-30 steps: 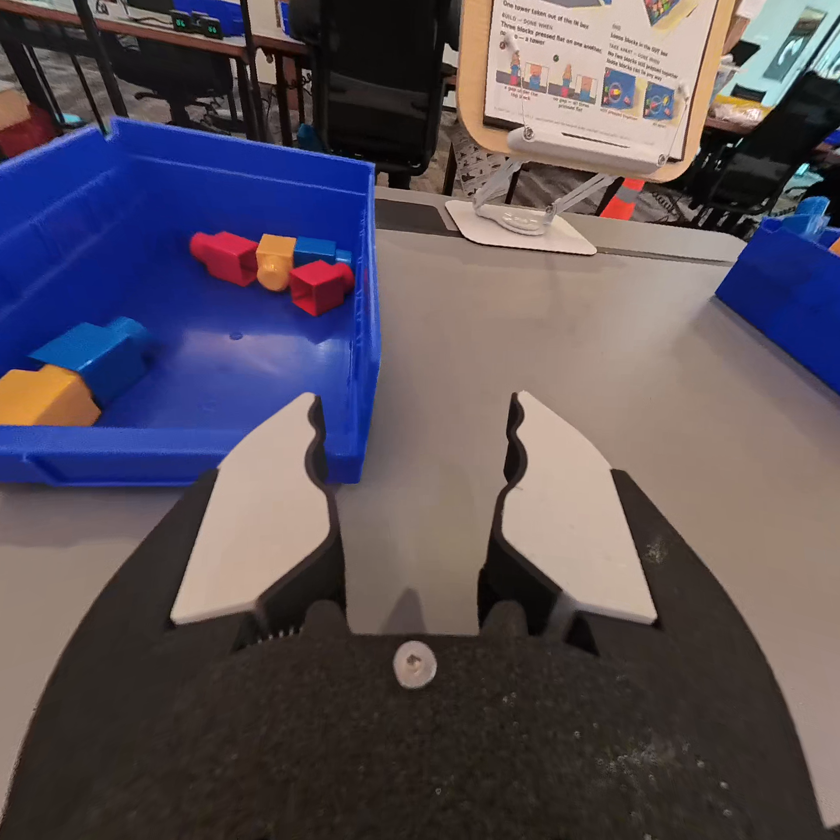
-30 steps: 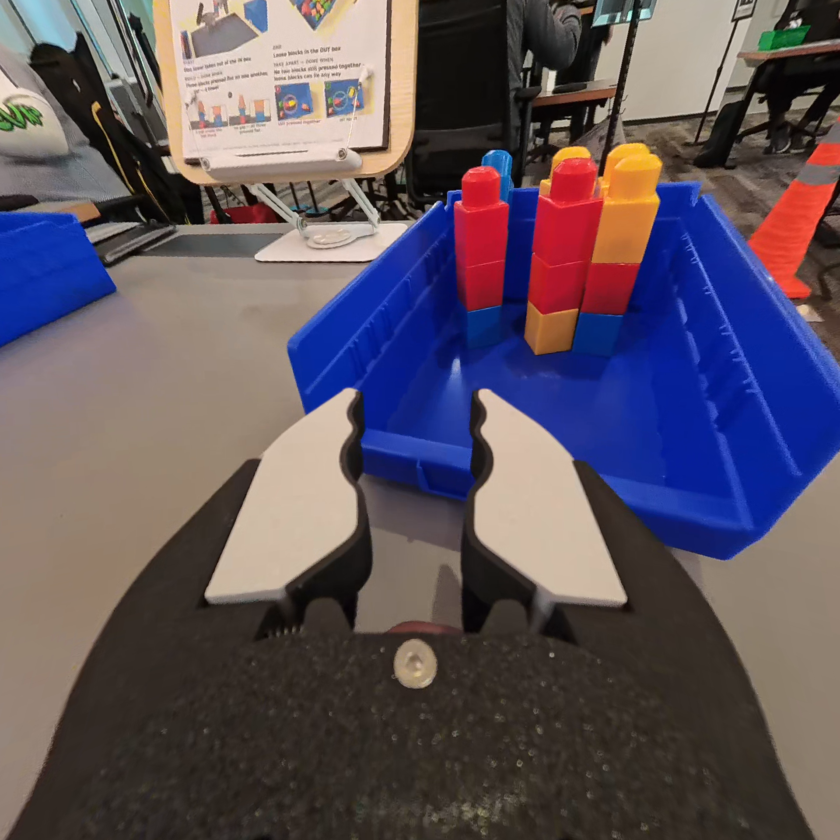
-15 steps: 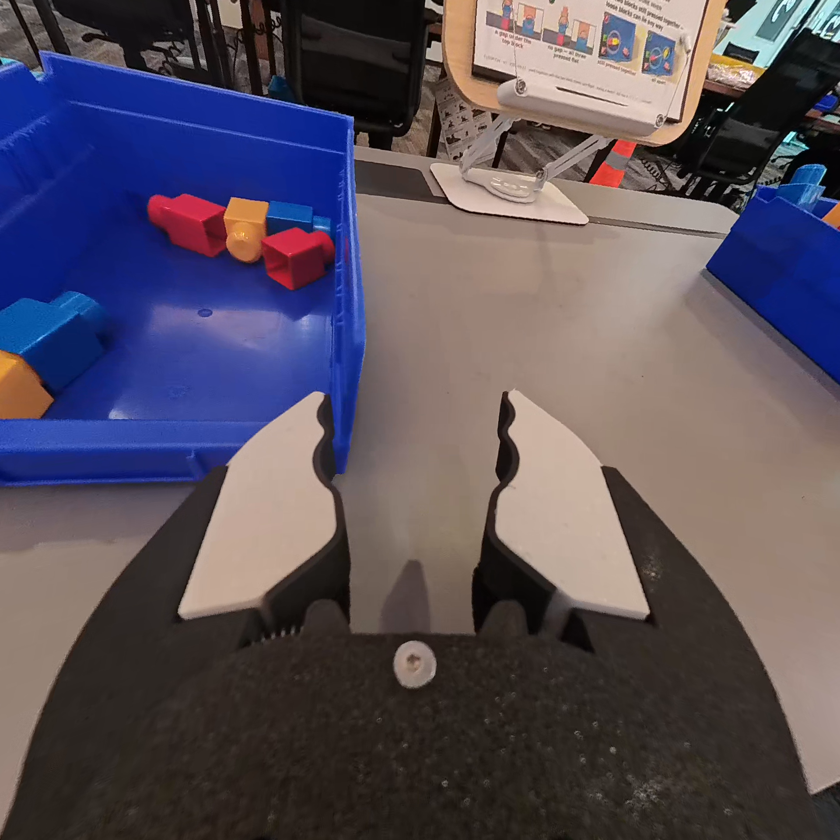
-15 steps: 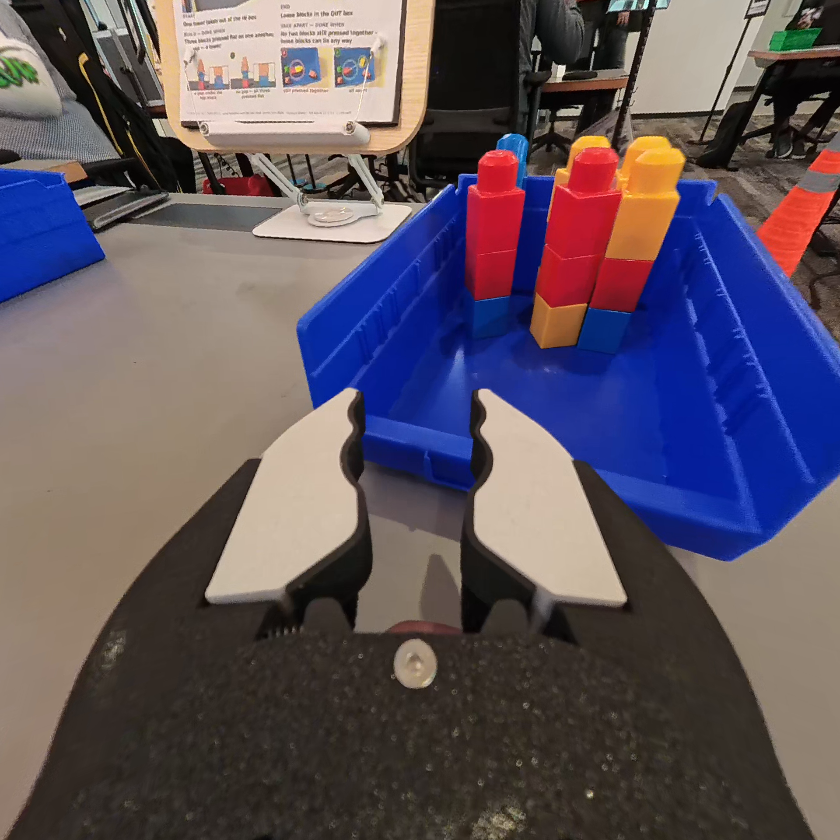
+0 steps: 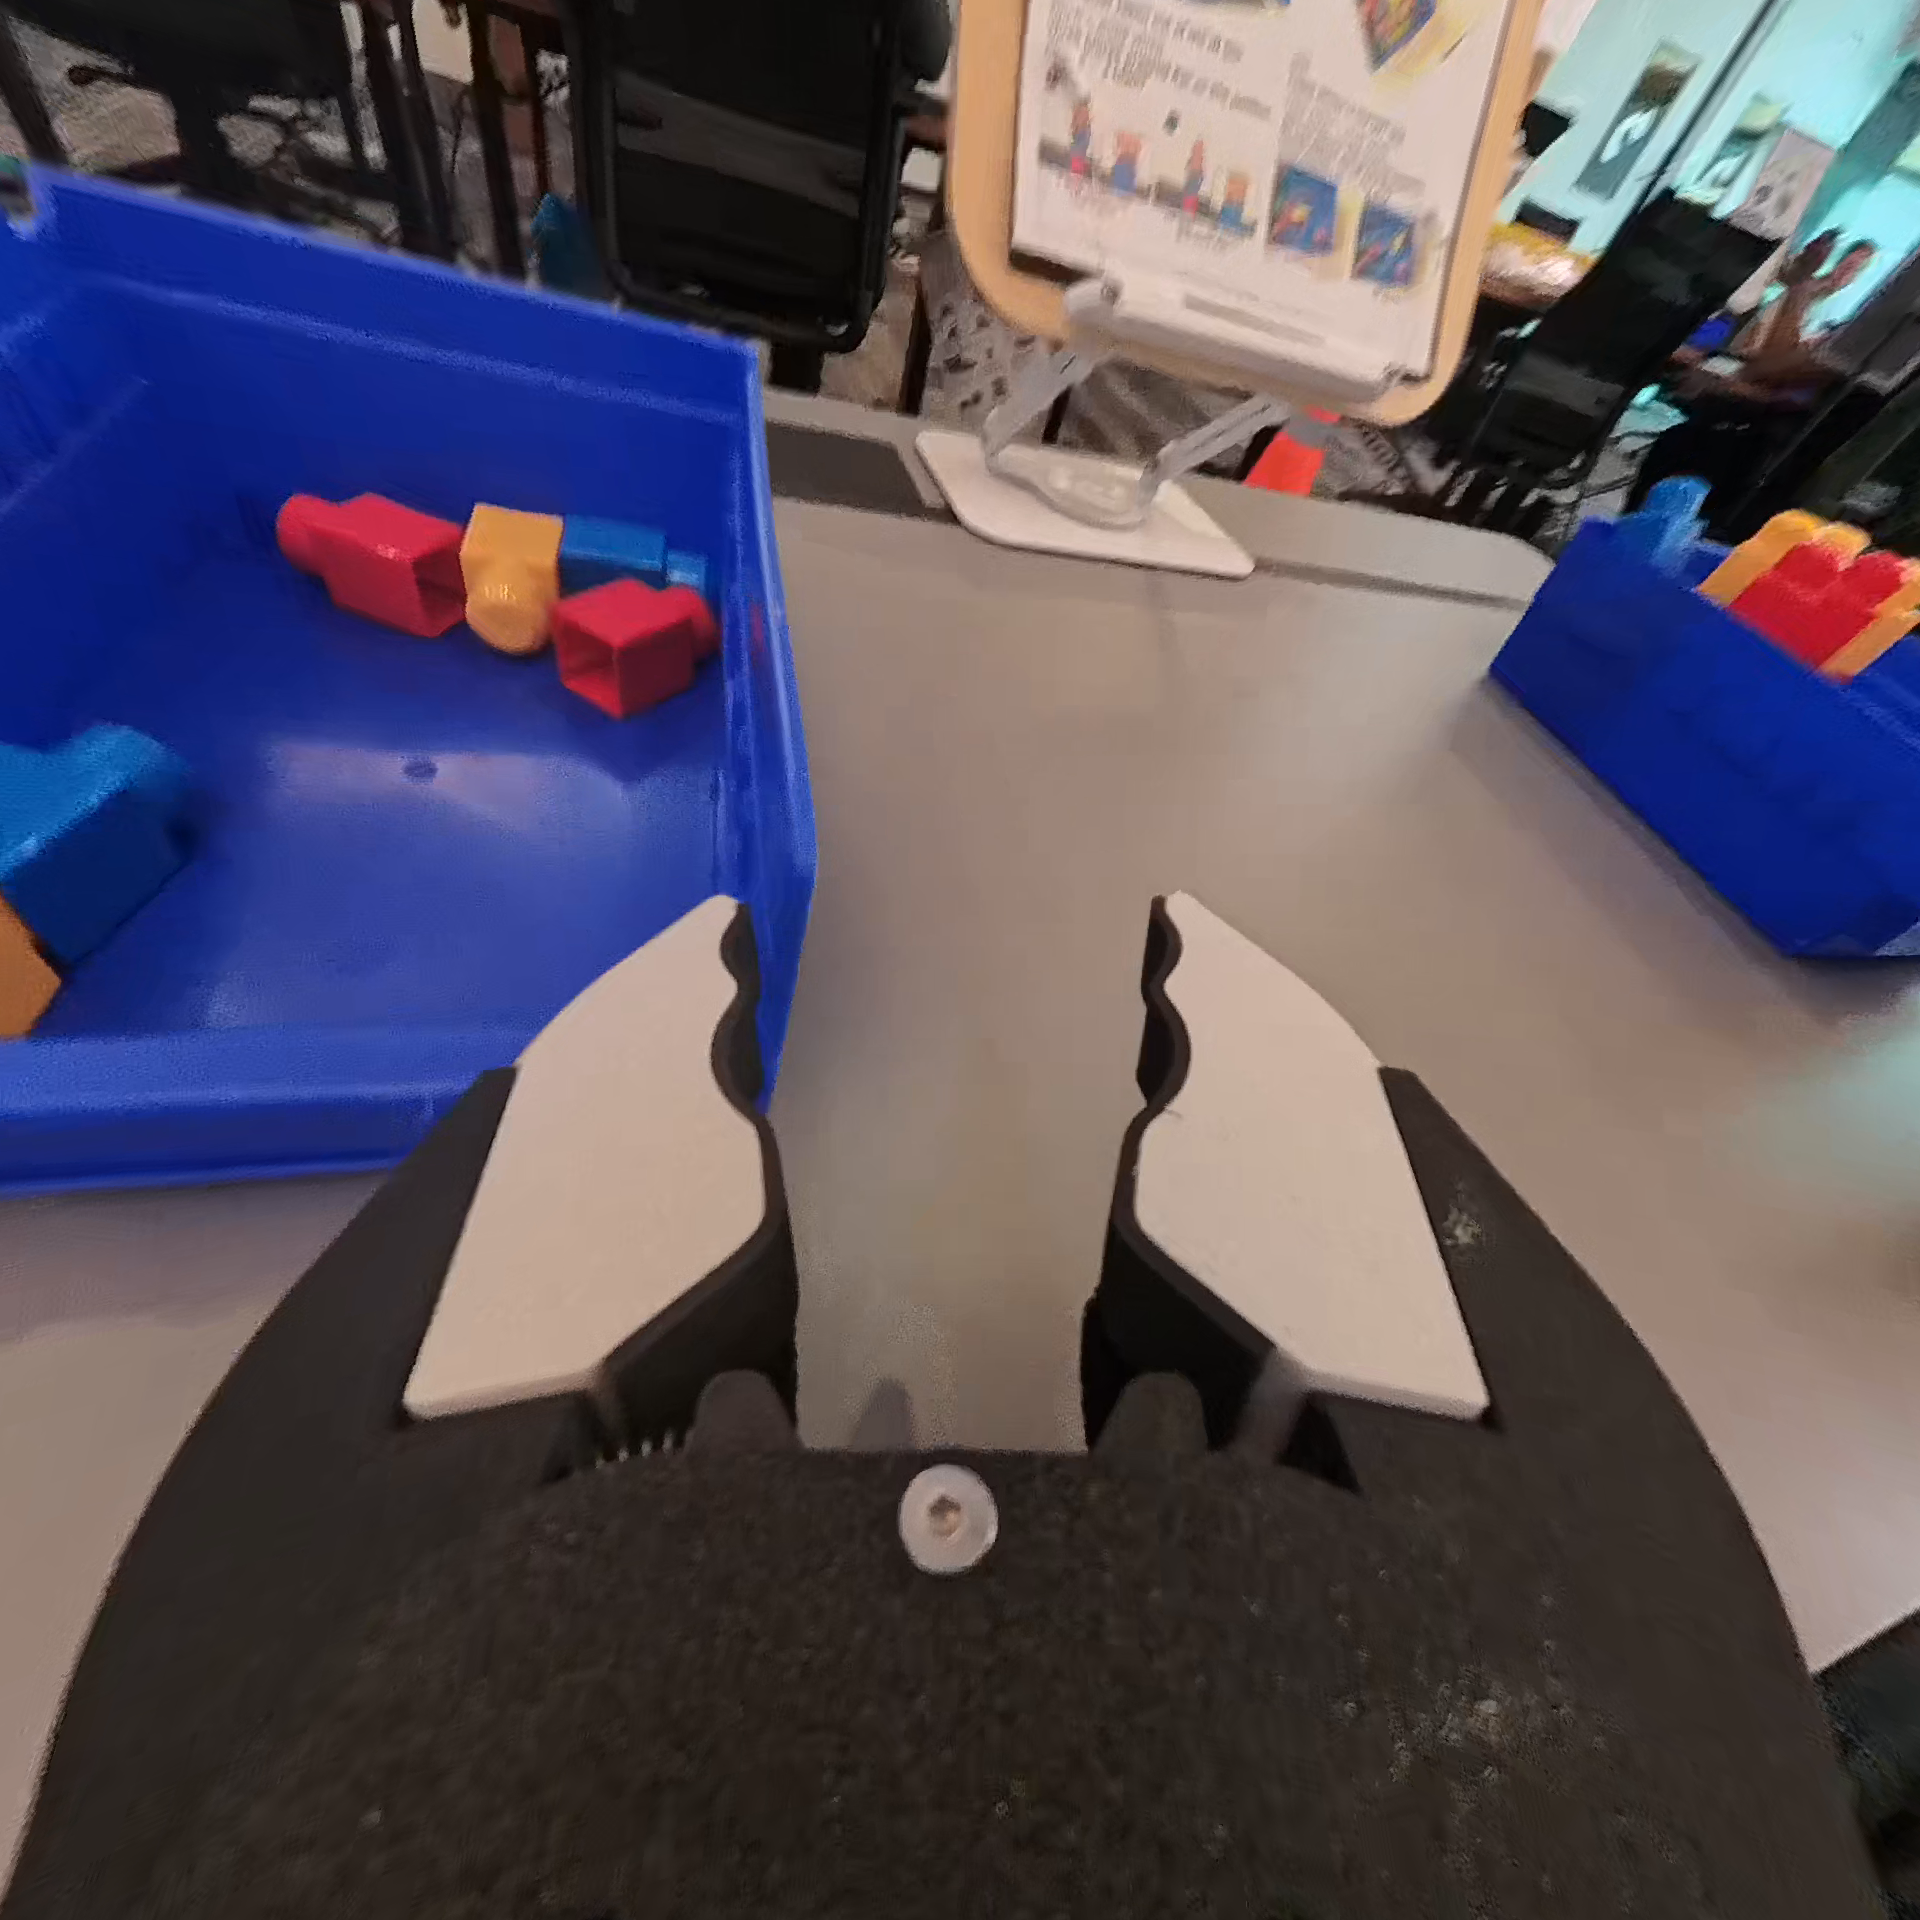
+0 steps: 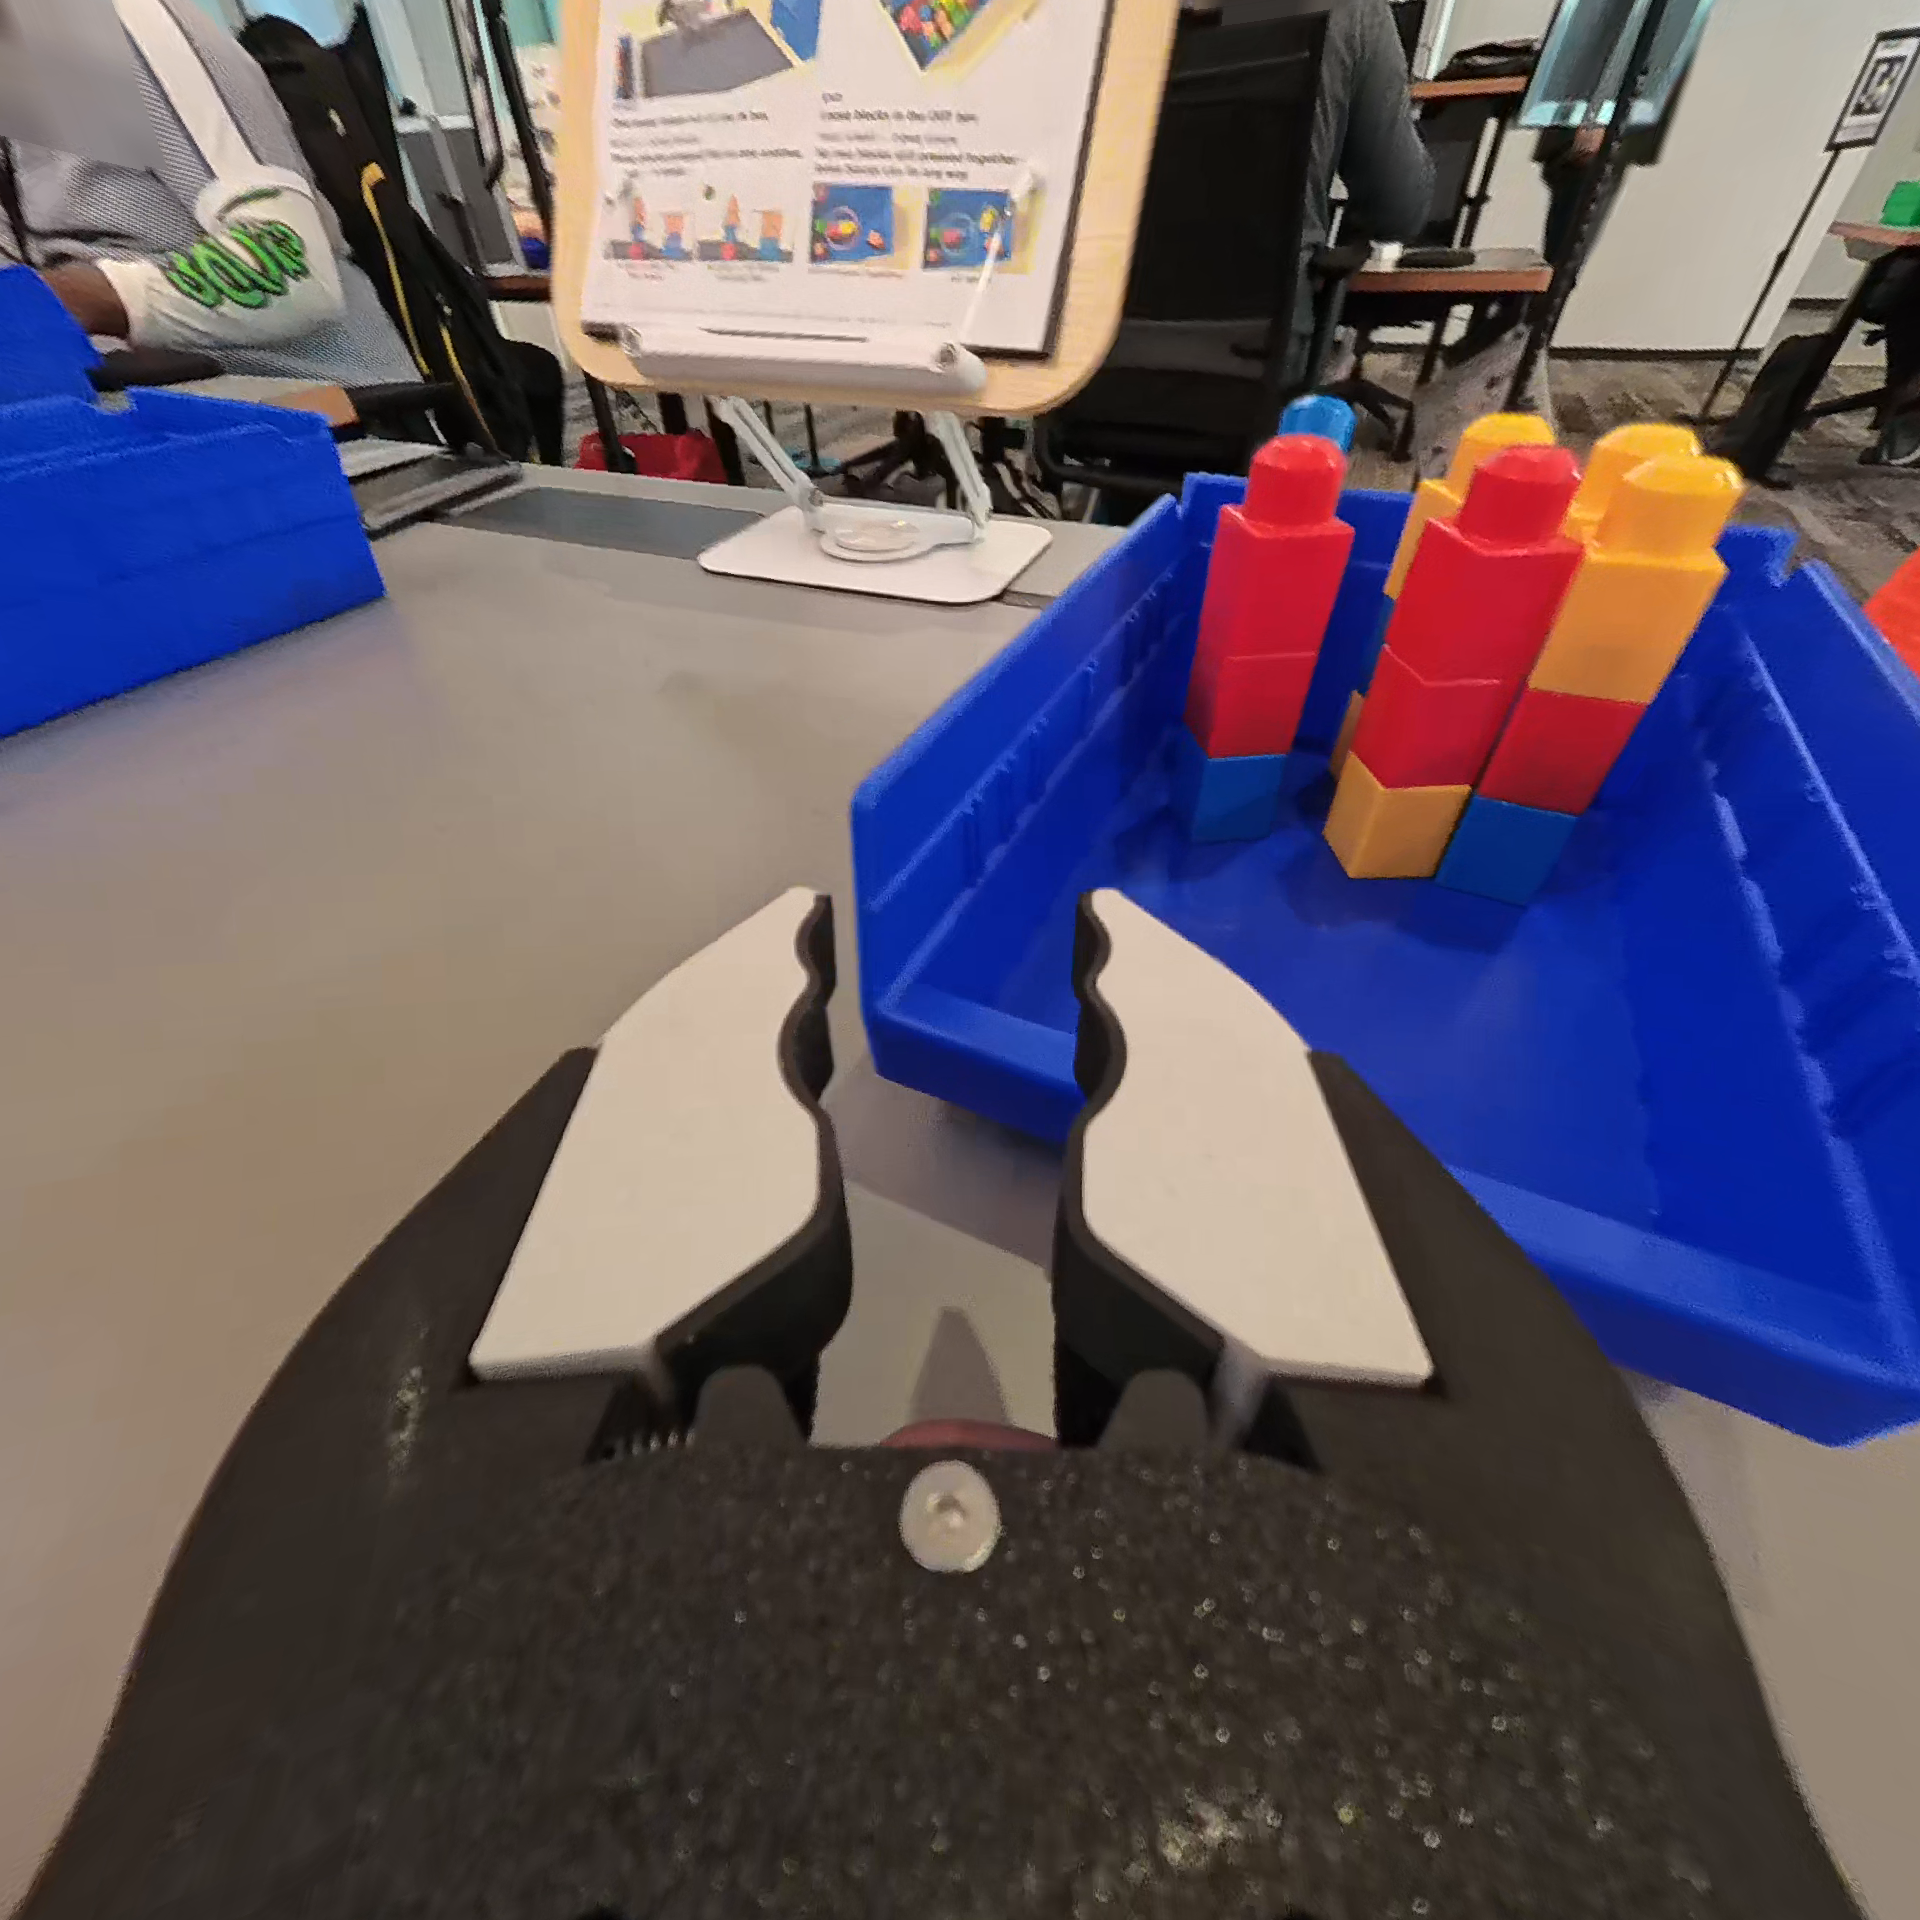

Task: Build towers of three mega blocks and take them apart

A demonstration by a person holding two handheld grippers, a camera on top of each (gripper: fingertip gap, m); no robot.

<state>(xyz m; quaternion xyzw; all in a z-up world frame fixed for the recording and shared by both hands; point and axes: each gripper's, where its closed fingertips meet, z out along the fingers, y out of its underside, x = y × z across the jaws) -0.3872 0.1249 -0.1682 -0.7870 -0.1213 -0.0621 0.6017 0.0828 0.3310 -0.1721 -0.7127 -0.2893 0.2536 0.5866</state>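
My left gripper is open and empty above the grey table, just right of a blue bin. That bin holds loose blocks: a red one, a yellow one, a blue one, another red one, and a blue and yellow block at the left edge. My right gripper is open and empty at the near left corner of a second blue bin. Several upright three-block towers stand in it, among them a red-red-blue tower and a yellow-red-blue tower.
A wooden board with an instruction sheet stands on a white stand at the table's far edge. The left bin shows at the left in the right wrist view. A person's sleeve, chairs and desks lie behind. My right gripper's tips are some 15 cm from the red-red-blue tower.
The left gripper turned right, so the right bin with towers now shows at the far right. The right gripper shifted left; its bin now lies more to the right. Both stayed open.
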